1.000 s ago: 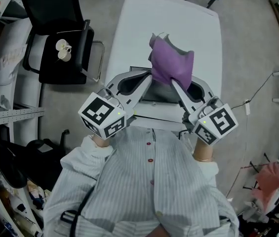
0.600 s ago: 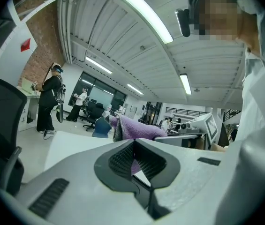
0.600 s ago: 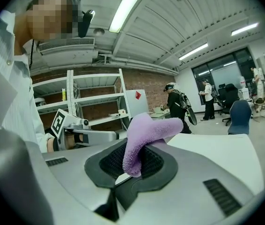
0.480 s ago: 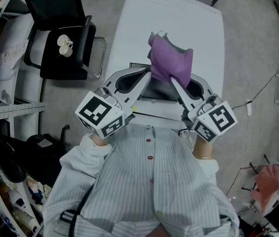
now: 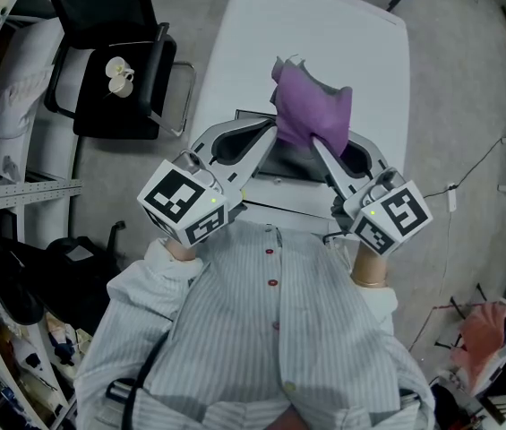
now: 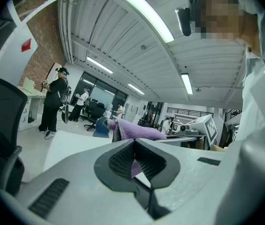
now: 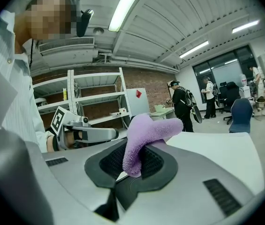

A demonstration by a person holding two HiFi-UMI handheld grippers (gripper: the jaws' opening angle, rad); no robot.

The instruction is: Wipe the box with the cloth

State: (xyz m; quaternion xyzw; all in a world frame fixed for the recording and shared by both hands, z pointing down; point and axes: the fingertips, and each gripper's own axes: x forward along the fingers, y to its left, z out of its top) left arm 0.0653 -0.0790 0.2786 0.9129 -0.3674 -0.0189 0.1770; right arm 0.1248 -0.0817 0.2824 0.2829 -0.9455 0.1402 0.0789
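Head view shows the purple cloth [image 5: 311,110] bunched up above the box [image 5: 275,193], which stands on the near end of the white table [image 5: 324,43]. The left gripper [image 5: 273,131] is closed tight on one edge of the cloth. The right gripper [image 5: 316,147] pinches another fold between its pads.

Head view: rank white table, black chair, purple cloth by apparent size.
1. white table, largest
2. black chair, though it sits lower, farther from the camera
3. purple cloth, smallest, despite being held nearer the camera
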